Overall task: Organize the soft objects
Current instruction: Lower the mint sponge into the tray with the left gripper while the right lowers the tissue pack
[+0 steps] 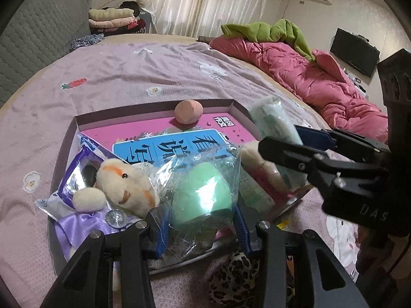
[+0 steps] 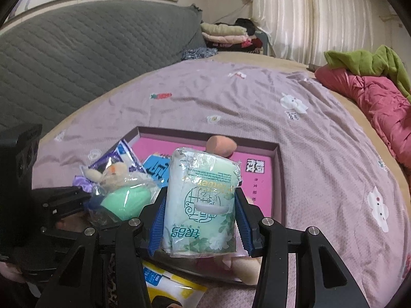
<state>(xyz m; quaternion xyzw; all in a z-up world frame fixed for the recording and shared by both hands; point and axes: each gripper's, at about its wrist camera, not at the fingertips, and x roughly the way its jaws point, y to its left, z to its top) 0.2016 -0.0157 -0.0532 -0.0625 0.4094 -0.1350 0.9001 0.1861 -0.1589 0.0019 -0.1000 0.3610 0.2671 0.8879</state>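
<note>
Right wrist view: right gripper [image 2: 199, 213] pinching pale green plastic-wrapped tissue pack [image 2: 201, 202], above shallow cardboard tray [image 2: 278, 179].
Left gripper [image 1: 201, 218] clamped on cellophane-bagged mint-green egg-shaped sponge [image 1: 203, 195], near tray edge, beside cream plush toy [image 1: 123, 187].

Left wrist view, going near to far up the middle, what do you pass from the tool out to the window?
Left tool → green sponge in clear wrap → blue book → peach sponge → far rim of the box → lilac bedsheet → white curtain.
</note>
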